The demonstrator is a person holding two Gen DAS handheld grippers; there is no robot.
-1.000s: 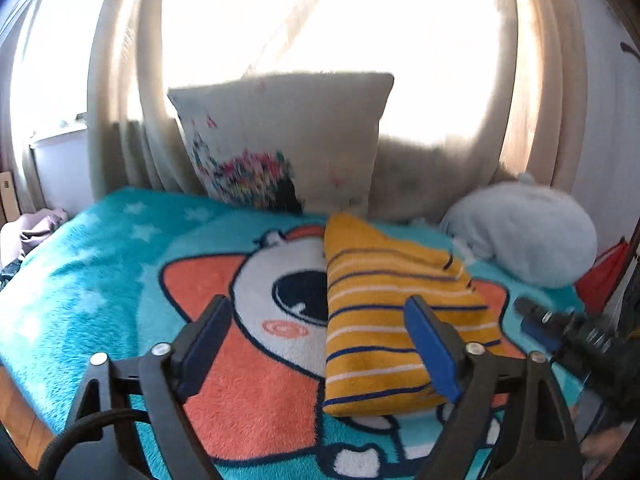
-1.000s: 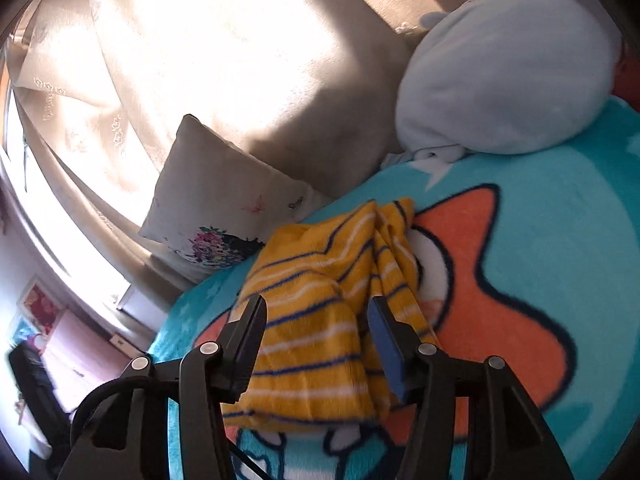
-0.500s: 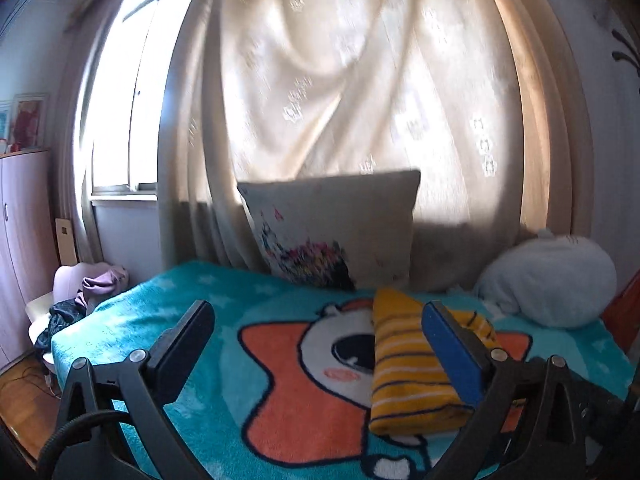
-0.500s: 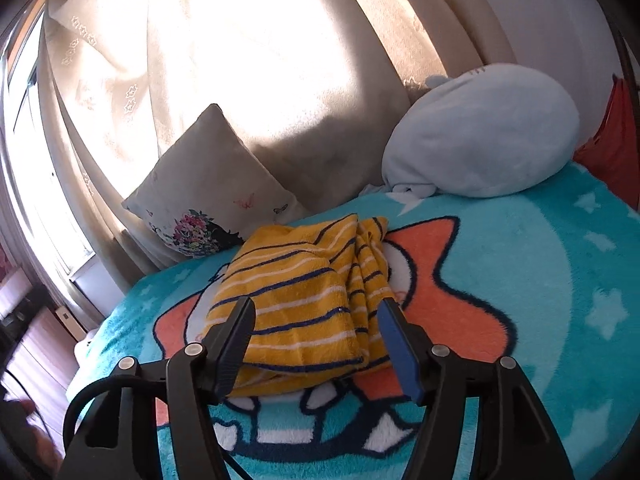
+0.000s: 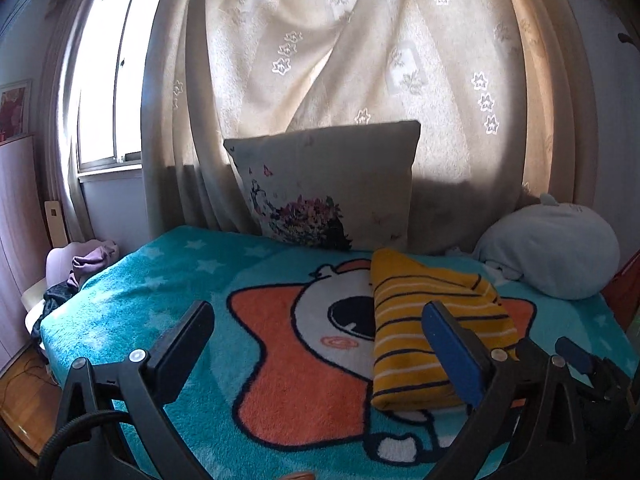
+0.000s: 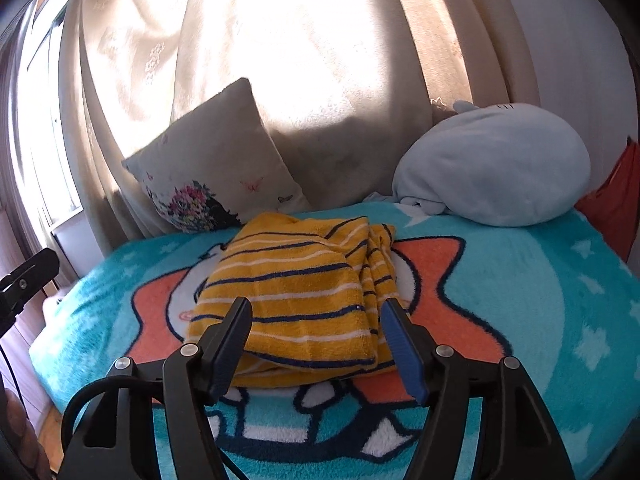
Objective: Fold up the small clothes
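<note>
Both claws backed off since the earlier frames, jaws just opening, wide, nothing between: left claw (image 5: 318,344), right claw (image 6: 316,332). Folded yellow striped garment (image 6: 296,292) lies mid-bed on blanket (image 6: 540,300). Soft, light terry, probably limp; pinch near stacked edge.

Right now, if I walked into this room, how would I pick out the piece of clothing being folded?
Look at the bed under the teal cartoon blanket, in front of the curtained window. Near its middle, ahead of the flowered cushion and the pale blue plush, lies the folded garment. It is the only mustard-yellow thing there, crossed by navy and white stripes.
</note>
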